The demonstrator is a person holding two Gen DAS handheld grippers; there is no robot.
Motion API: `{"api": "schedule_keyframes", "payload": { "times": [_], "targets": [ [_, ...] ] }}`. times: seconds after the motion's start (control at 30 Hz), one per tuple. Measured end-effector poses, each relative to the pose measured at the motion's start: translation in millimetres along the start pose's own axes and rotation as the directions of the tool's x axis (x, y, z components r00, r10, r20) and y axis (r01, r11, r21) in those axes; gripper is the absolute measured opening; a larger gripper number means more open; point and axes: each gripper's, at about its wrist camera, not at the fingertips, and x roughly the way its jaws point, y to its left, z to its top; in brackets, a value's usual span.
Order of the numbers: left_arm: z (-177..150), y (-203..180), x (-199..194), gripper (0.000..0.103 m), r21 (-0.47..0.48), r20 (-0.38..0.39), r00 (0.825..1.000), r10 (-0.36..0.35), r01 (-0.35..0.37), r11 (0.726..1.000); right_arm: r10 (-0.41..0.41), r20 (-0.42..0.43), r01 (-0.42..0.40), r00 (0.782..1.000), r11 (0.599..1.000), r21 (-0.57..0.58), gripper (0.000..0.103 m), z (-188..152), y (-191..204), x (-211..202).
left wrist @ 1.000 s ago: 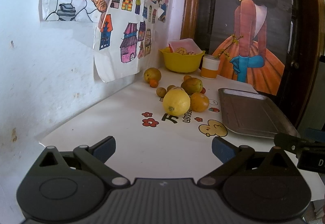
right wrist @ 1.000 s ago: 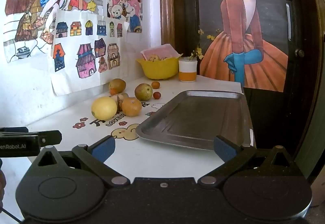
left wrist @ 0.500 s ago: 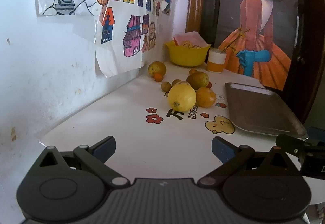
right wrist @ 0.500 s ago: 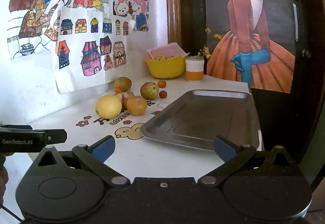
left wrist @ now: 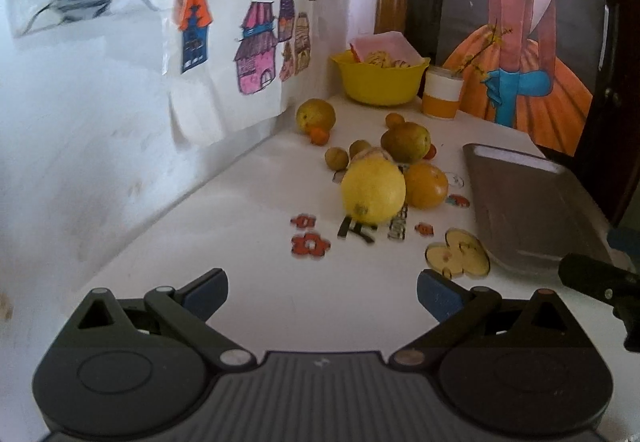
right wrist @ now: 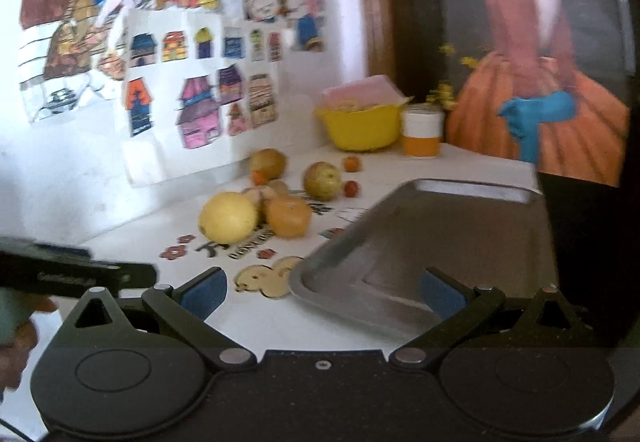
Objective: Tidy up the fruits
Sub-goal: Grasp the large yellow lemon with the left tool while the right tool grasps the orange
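Two tools held spread wide, nothing gripped: left tool [left wrist: 322,290] over bare white bench [left wrist: 248,282], right tool [right wrist: 324,288] over near edge of empty metal tray [right wrist: 460,234]. Fruit bunched mid-bench, left of tray: big lemon [left wrist: 373,190] touching orange [left wrist: 425,184], green-brown fruit [left wrist: 405,141] behind. Yellow bowl [left wrist: 378,81] parked at back.
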Motion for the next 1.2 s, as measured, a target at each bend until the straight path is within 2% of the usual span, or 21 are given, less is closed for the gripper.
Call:
{"api": "schedule_keyframes", "payload": {
  "times": [0.1,0.27,0.4,0.6,0.83,0.97,1.1,1.2],
  "targets": [
    [18.4,0.9,12.6,0.103,0.004,-0.007,1.0,-0.029,0.029,1.0,0.073,-0.024,-0.075,0.997,0.992,-0.098,0.103,18.3,-3.3,12.1],
    [45.3,-0.4,38.7,0.103,-0.014,-0.037,0.995,-0.089,0.089,0.996,0.112,-0.085,-0.13,0.99,0.957,-0.26,0.102,41.6,-0.9,40.9],
    [58.8,-4.2,59.5,0.103,-0.028,-0.062,0.991,-0.121,0.12,0.992,0.113,-0.129,-0.148,0.985,0.938,-0.312,0.102,50.5,0.4,66.5],
    [69.3,-9.4,87.6,0.103,-0.009,-0.118,0.989,-0.093,0.092,0.996,0.169,-0.22,-0.236,0.961,0.916,-0.324,0.102,60.5,-1.5,109.0],
    [70.6,-6.2,110.3,0.102,-0.055,-0.177,0.976,-0.13,0.122,0.991,0.176,-0.264,-0.262,0.948,0.904,-0.338,0.09,61.4,1.5,148.4],
    [69.4,-5.6,117.2,0.093,-0.073,-0.197,0.969,-0.147,0.135,0.988,0.195,-0.28,-0.286,0.94,0.897,-0.337,0.086,60.8,3.6,163.4],
    [68.4,-4.6,118.5,0.088,-0.08,-0.196,0.964,-0.181,0.168,0.983,0.195,-0.28,-0.29,0.94,0.89,-0.352,0.072,59.1,5.2,171.9],
    [68.5,-4.8,118.3,0.082,-0.078,-0.192,0.962,-0.194,0.182,0.98,0.202,-0.287,-0.3,0.936,0.886,-0.354,0.066,57.6,5.8,175.6]
  ]
}}
